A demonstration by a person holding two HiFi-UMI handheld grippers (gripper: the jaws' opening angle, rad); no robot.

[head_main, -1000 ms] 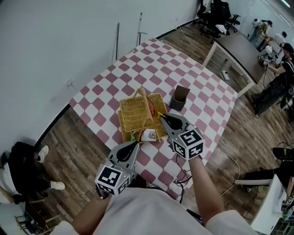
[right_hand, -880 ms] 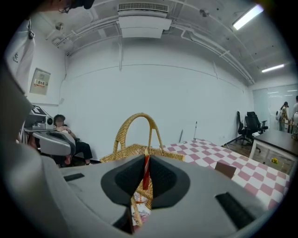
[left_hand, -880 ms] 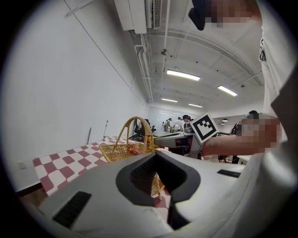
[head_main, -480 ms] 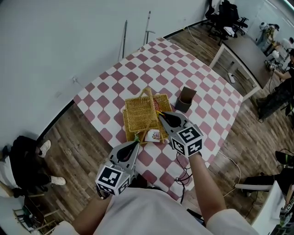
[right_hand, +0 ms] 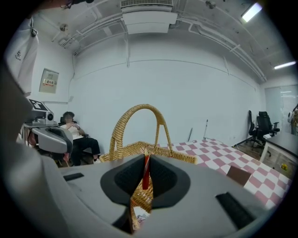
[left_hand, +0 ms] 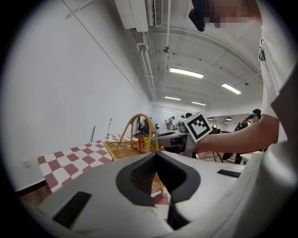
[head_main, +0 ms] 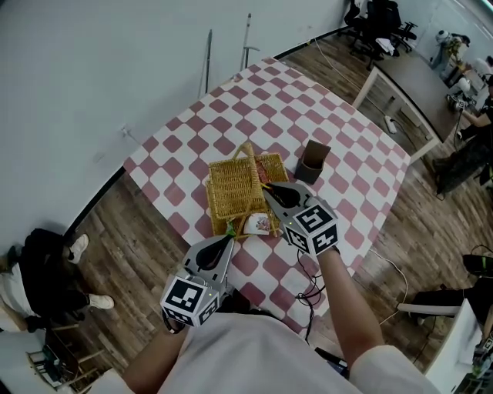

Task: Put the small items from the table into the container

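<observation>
A woven wicker basket [head_main: 228, 192] with a hoop handle stands on the red-and-white checked table [head_main: 308, 100]; in the right gripper view the basket [right_hand: 174, 155] is right behind the jaws. My right gripper [head_main: 268, 189] hovers over the basket's right side, shut on a thin red stick-like item [right_hand: 146, 171] that stands upright between the jaws. A red item [left_hand: 139, 142] lies inside the basket. A white packet [head_main: 257, 225] lies at the basket's near edge; inside or beside it, I cannot tell. My left gripper [head_main: 224, 244] is shut and empty, near the table's front edge.
A brown cup [head_main: 311, 162] stands on the table right of the basket, also seen as the brown cup [right_hand: 239, 175] in the right gripper view. A grey desk [head_main: 412, 81] and office chairs [head_main: 377, 19] are at the far right. A person's legs [head_main: 35, 281] show at the lower left.
My right gripper has edged a little toward the basket and slightly down, still holding the red item. The left gripper has stayed where it was.
</observation>
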